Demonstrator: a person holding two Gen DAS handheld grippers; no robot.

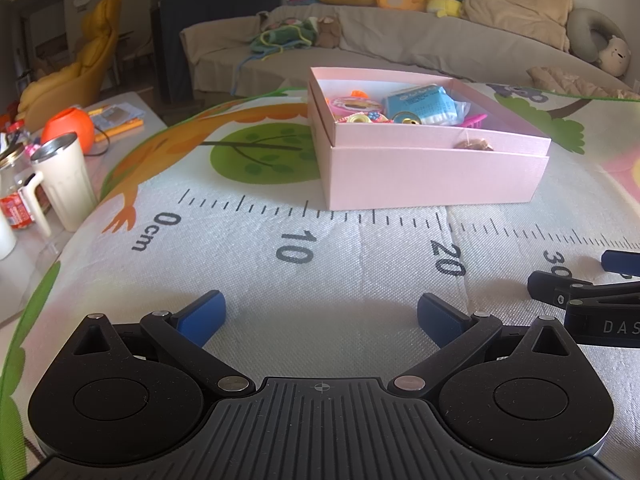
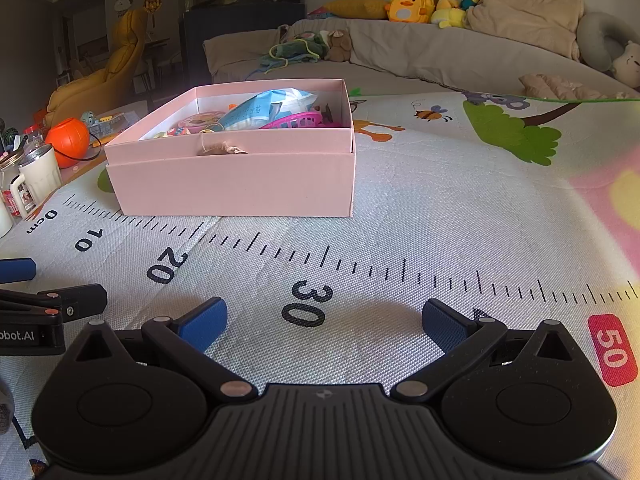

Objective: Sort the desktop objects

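A pink cardboard box [image 1: 432,176] stands on the printed ruler mat [image 1: 320,248], ahead of both grippers; it also shows in the right wrist view [image 2: 240,184]. It holds a blue tissue pack [image 1: 420,104], a pink round toy [image 1: 348,103], gold rings, a magenta comb [image 2: 296,121] and a brown item [image 2: 222,148] at its near wall. My left gripper [image 1: 320,316] is open and empty, low over the mat near the 10–20 cm marks. My right gripper [image 2: 324,320] is open and empty near the 30 mark.
At the left edge stand a white tumbler [image 1: 64,180], a red-labelled jar [image 1: 16,208] and an orange ball-shaped pot [image 1: 70,128] on a side table. A grey sofa [image 1: 400,40] with plush toys lies behind. The right gripper's fingers [image 1: 580,296] show at the left wrist view's right edge.
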